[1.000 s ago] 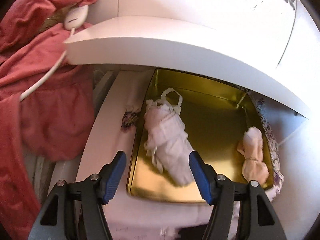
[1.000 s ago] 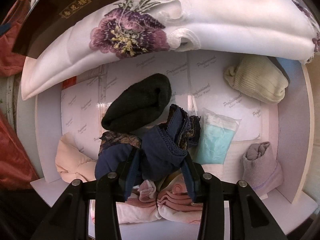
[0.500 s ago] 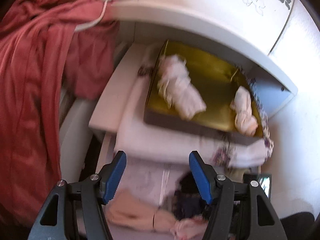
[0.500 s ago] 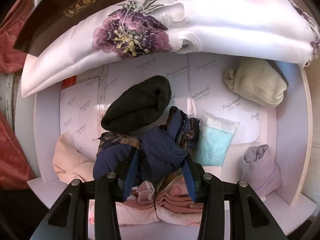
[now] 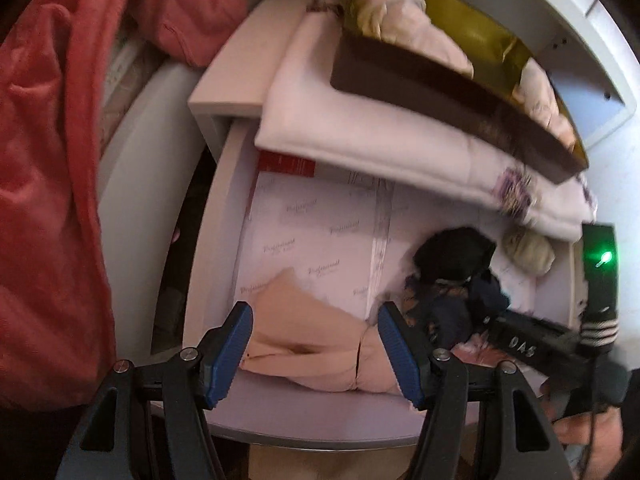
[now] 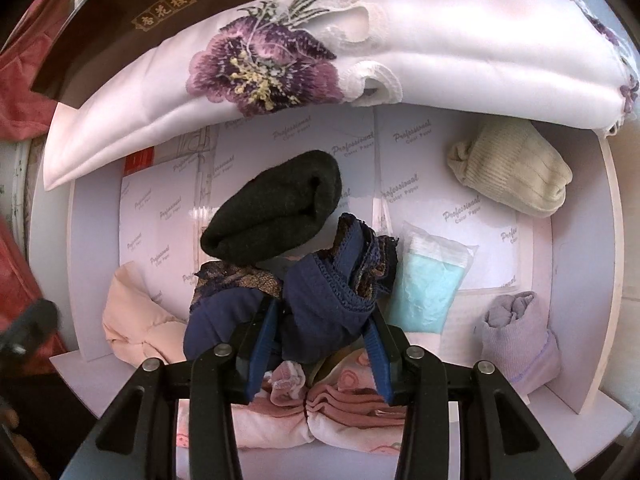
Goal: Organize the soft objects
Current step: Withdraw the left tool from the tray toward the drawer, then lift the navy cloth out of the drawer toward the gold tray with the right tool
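Note:
My right gripper is shut on a bunched navy blue underwear piece with patterned lace trim, above the open white drawer. Behind it lies a rolled black sock. My left gripper is open, hanging over a peach folded garment at the drawer's front left; nothing sits between its blue pads. The same peach garment shows at the left of the right wrist view. The right gripper's body appears at the right of the left wrist view.
In the drawer lie a cream sock roll, a light blue packet, a lilac sock roll and pink folded cloth. Above, a flowered white cushion carries a gold tray of rolled cloths. Red fabric hangs left.
The left gripper has swung back and down from the gold tray to above the drawer's front left, over the peach garment. The right gripper has kept still with the navy piece.

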`<state>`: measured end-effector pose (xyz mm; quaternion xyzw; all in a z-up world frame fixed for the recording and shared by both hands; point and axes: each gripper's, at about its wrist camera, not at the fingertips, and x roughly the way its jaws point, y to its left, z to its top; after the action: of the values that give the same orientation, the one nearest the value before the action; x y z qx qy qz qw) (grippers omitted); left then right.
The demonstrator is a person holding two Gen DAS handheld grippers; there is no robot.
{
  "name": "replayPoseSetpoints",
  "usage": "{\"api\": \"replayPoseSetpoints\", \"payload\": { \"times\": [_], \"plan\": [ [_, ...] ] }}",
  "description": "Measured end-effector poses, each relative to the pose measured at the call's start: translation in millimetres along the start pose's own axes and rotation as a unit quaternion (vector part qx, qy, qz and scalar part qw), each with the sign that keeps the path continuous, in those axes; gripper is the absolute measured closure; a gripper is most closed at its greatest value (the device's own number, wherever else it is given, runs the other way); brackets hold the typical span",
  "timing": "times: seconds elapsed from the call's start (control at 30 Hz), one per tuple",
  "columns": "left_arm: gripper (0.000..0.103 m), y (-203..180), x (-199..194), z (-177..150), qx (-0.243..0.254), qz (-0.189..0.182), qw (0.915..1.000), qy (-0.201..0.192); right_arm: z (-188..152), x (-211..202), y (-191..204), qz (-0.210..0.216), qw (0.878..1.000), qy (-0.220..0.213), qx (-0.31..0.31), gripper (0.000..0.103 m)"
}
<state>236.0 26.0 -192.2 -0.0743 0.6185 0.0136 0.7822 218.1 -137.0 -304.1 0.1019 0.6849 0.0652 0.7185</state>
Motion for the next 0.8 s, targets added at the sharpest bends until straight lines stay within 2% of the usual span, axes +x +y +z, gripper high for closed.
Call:
{"api": "replayPoseSetpoints", "payload": {
  "times": [0.17,0.33,0.5,0.6,0.67,0.8],
  "plan": [
    [0.044,-7.8,10.6,-4.4,0.023,-0.003,0.9995,0.023,1.2,0.8,1.3,-0.001,1.000,0.000,0.001,0.060],
    [0.045,-8.3,22.3,-8.1,0.018,-0.013,0.9986,0.048,2.0,0.4,-2.1,0.001,1.000,0.000,0.006,0.060],
    [0.047,-12.6,32.2,-11.2,0.026,-0.007,0.9977,0.062,3.4,-0.1,-3.1,-0.001,1.000,0.000,0.003,0.060],
    [0.051,-19.5,33.4,-14.3,0.045,-0.004,0.9968,0.066,3.5,-2.5,0.8,-0.004,1.000,-0.006,-0.009,0.068],
    [0.051,-23.5,35.8,-15.8,0.056,-0.002,0.9960,0.070,2.7,-4.4,4.3,-0.008,1.000,-0.009,-0.018,0.078],
    [0.054,-25.5,51.1,-22.6,0.068,0.012,0.9925,0.102,1.4,-9.3,3.8,-0.011,1.000,-0.009,-0.021,0.086]
  ]
}}
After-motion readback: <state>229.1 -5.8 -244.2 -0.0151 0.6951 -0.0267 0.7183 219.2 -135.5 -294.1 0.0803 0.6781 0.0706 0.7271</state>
